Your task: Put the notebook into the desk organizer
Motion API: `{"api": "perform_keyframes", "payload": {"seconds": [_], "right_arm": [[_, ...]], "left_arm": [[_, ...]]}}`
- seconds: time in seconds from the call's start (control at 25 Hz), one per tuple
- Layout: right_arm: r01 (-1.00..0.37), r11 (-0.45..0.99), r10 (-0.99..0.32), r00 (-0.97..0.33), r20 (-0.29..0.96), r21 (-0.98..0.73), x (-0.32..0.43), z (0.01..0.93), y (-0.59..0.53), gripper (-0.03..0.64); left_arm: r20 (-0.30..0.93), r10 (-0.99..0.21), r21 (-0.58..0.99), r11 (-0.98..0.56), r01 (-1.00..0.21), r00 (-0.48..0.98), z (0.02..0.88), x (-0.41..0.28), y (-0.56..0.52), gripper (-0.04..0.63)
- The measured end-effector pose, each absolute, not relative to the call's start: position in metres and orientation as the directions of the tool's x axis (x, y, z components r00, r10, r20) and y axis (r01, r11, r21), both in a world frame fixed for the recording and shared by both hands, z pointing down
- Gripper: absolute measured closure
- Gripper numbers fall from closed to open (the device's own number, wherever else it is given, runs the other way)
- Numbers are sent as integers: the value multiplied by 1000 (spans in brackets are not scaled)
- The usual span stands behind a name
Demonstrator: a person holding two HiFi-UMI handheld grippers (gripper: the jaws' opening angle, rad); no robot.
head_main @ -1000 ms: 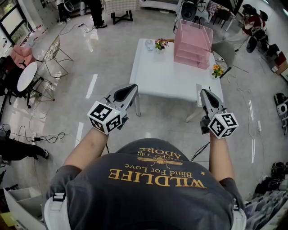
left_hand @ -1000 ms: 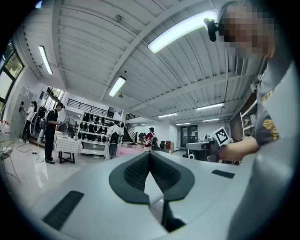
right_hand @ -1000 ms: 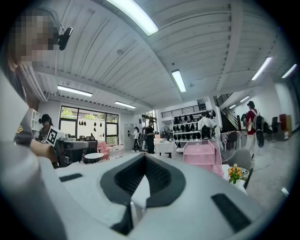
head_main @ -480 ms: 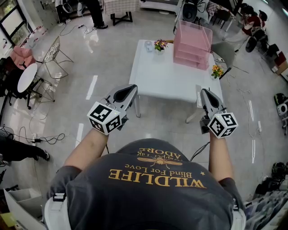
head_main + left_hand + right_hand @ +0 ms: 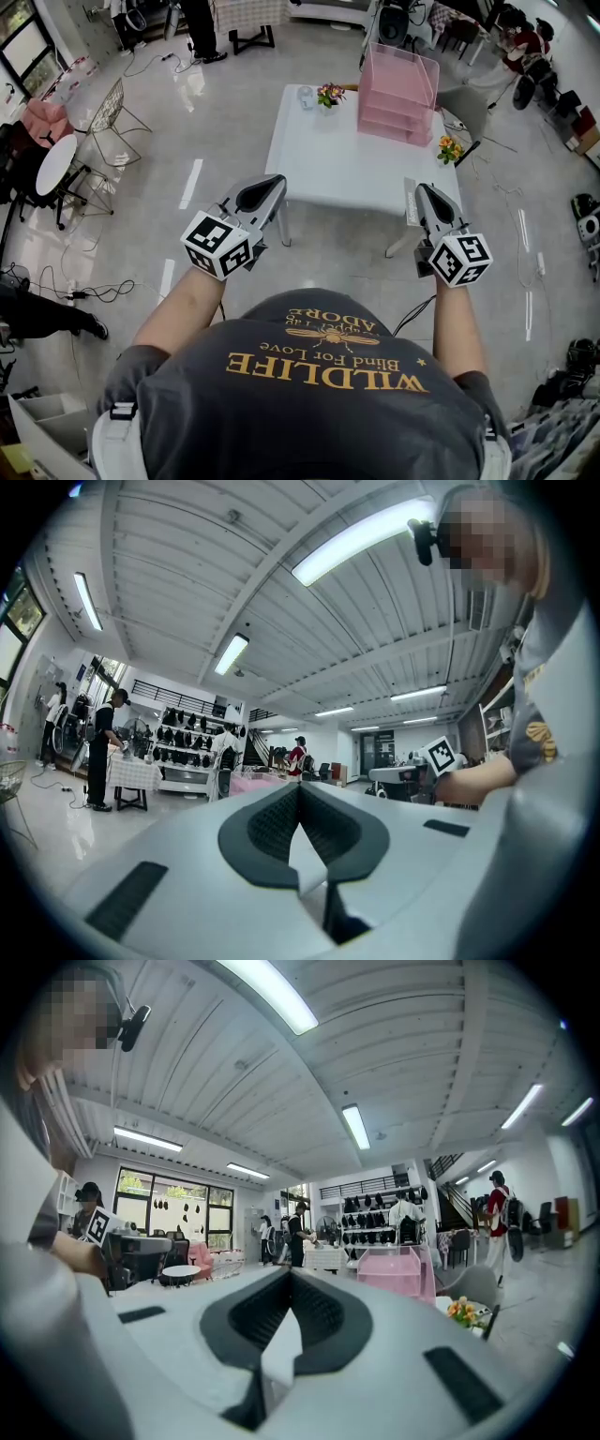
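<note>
A pink tiered desk organizer (image 5: pixel 398 89) stands at the far right of a white table (image 5: pixel 337 159); it also shows in the right gripper view (image 5: pixel 396 1283). No notebook can be made out for sure. A thin grey strip (image 5: pixel 410 202) lies at the table's near right corner, half hidden by my right gripper (image 5: pixel 424 190). That gripper is shut and empty, held in the air at that corner (image 5: pixel 289 1274). My left gripper (image 5: pixel 272 183) is also shut and empty, held before the table's near left corner (image 5: pixel 300 789).
Small flower pots sit on the table's far edge (image 5: pixel 330 93) and off its right side (image 5: pixel 451 148). A wire chair (image 5: pixel 112 117) and a round side table (image 5: pixel 54 161) stand to the left. Cables (image 5: pixel 84 286) trail over the floor, and people stand at the back (image 5: pixel 105 747).
Table and organizer have slid slightly left in the head view. Both grippers stay shut and nearly still.
</note>
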State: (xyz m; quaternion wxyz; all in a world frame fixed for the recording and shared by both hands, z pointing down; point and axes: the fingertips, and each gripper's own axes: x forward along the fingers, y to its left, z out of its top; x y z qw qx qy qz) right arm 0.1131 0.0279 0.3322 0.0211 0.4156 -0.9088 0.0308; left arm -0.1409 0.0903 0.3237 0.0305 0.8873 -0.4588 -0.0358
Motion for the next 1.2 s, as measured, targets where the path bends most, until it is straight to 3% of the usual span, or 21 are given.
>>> {"api": "perform_keyframes", "payload": {"seconds": [0.04, 0.08, 0.12, 0.16, 0.24, 0.8, 1.2], "right_arm": [[-746, 665, -743, -666, 65, -46, 113, 332, 28, 617], [-728, 683, -725, -686, 67, -58, 112, 333, 28, 569], [-709, 702, -705, -705, 69, -72, 110, 333, 28, 434], [-694, 715, -691, -720, 71, -82, 110, 333, 28, 340], [-680, 729, -676, -733, 77, -81, 113, 333, 27, 290], [-623, 779, -619, -782, 70, -66, 172, 327, 9, 281], [-616, 784, -610, -787, 92, -75, 142, 344, -43, 281]], "left_arm": [[-36, -817, 85, -576, -813, 575, 323, -139, 90, 594], [-36, -819, 83, -574, -815, 573, 322, -137, 89, 594], [-37, -820, 82, -572, -816, 571, 321, -134, 90, 594], [-37, -822, 80, -569, -819, 568, 320, -132, 90, 594], [-38, -827, 78, -562, -824, 561, 319, -125, 91, 594], [-32, -868, 85, -496, -864, 496, 316, -58, 93, 594], [-22, -868, 101, -496, -862, 497, 331, -86, 47, 594]]}}
